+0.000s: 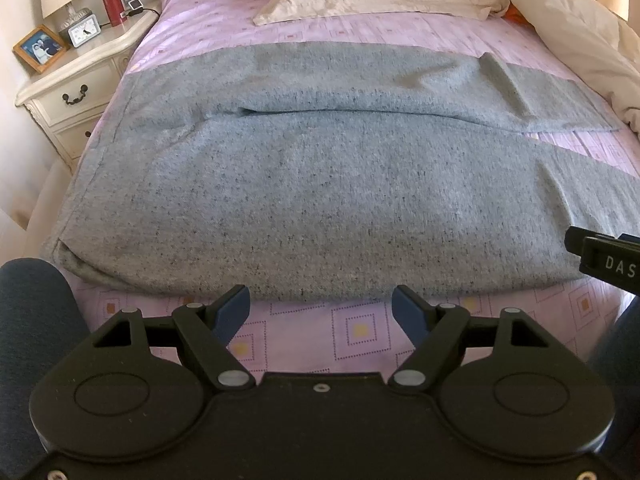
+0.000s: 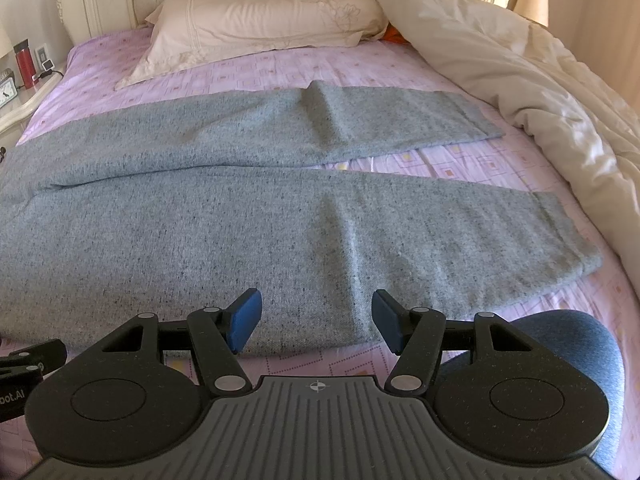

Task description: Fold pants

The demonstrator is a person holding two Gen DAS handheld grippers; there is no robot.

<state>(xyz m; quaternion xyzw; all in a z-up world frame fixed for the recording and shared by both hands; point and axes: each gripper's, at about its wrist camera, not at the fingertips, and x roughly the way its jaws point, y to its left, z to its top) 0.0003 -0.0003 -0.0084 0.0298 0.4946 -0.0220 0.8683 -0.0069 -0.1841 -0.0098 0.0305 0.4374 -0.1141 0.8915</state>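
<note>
While both grippers are hovering just off the near edge of the bed, nothing is getting grabbed yet. Closest in, the left gripper (image 1: 320, 312) is sitting over the bare purple sheet (image 1: 360, 332) with its jaws spread wide and holding nothing, right in front of the hem of the grey pants (image 1: 320, 184). The right gripper (image 2: 316, 320) is doing the same further along, jaws wide open and empty, hanging over the near leg's edge; I can't tell if the pads are touching the fabric.

The pants are lying flat across the bed, waistband end toward the nightstand (image 1: 76, 80), legs splitting apart toward the bunched duvet (image 2: 520, 92). My guess for the step in hand: pinching the near leg's long edge at two well-separated spots, then lifting and carrying it over the far leg so the edges are lining up. Biting only that leg, not the sheet underneath, is looking like the tricky part. Beyond all that, the pillow (image 2: 260, 20) is sitting clear of the work.
</note>
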